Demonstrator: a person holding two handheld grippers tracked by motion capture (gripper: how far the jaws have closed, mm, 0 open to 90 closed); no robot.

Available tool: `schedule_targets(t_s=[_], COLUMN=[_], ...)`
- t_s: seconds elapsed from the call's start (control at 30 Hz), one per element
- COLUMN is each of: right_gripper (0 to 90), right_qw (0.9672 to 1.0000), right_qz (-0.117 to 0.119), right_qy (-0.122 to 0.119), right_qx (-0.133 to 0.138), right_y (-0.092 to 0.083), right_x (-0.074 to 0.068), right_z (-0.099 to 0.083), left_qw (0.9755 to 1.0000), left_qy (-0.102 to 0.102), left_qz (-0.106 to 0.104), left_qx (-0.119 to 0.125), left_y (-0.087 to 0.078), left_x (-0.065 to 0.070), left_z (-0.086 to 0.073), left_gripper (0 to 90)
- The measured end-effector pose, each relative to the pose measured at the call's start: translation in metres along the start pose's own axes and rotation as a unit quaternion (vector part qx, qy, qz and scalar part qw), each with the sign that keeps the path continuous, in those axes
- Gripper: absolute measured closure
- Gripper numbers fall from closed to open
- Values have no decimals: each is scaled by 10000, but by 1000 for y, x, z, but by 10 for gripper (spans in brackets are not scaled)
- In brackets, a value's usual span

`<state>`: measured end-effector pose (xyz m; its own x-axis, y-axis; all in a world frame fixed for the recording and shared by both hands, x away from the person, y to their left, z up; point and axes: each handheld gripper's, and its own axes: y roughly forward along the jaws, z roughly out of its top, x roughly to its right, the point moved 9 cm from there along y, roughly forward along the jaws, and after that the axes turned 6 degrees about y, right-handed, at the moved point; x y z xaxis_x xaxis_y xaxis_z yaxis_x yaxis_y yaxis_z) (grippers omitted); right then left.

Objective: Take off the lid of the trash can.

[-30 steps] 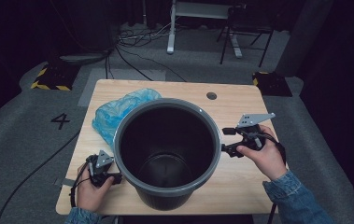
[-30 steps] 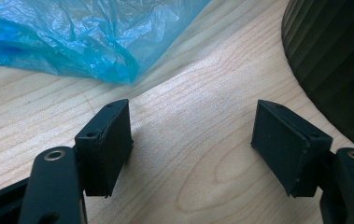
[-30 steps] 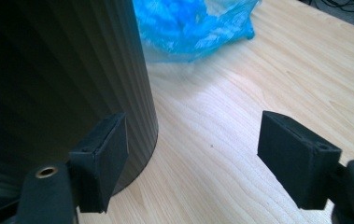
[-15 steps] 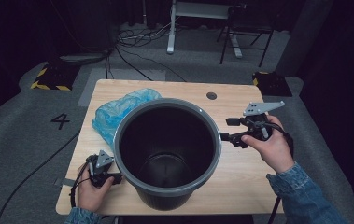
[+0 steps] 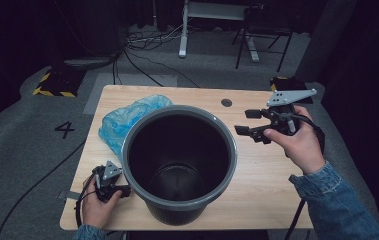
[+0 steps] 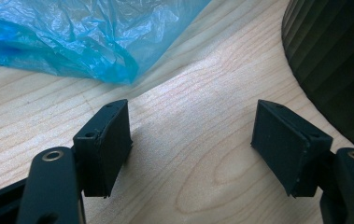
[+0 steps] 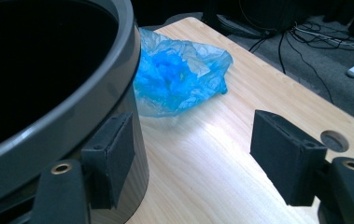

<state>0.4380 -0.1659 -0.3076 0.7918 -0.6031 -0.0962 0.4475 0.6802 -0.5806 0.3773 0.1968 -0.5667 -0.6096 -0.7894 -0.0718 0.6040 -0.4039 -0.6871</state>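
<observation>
Plainly, the bin (image 5: 179,165) stands mid-counter (image 5: 257,175), the blue bag (image 5: 127,117) touching its far-left side. Both tongs gape empty: the left tongs (image 5: 124,190) low by the bin's wall, the right tongs (image 5: 247,122) raised beside the rim. A careless swing could knock the bin, or a grab could tear the thin bag.

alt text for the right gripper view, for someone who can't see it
The open right gripper holds nothing beside a dark bin on a wooden table. A crumpled blue plastic bag lies beyond, against the bin's wall.
</observation>
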Motion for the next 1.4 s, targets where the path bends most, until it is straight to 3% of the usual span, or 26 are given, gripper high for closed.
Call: schedule_targets(t_s=[0.4, 0.63, 1.03, 1.17, 1.4], right_gripper=[305, 303, 300, 241, 341], right_qw=[9993, 9990, 9984, 9981, 9972], right_qz=[168, 295, 436, 421, 451], right_qy=[-215, -290, -353, -447, -528], right_qx=[243, 197, 37, -55, -290], right_y=[-3, 13, 55, 66, 81], right_x=[-15, -26, -40, -42, -46], right_z=[45, 58, 64, 64, 60], left_qw=[10000, 10000, 10000, 10000, 10000], left_qy=[10, -6, -20, -19, -30], left_qz=[9, 2, -6, -7, -19], left_qx=[-4, -6, -15, -15, -12], left_y=[0, 0, 0, 0, 0], left_x=[0, 0, 0, 0, 0], left_z=[0, 0, 0, 0, 0], left_gripper=[281, 280, 277, 276, 277])
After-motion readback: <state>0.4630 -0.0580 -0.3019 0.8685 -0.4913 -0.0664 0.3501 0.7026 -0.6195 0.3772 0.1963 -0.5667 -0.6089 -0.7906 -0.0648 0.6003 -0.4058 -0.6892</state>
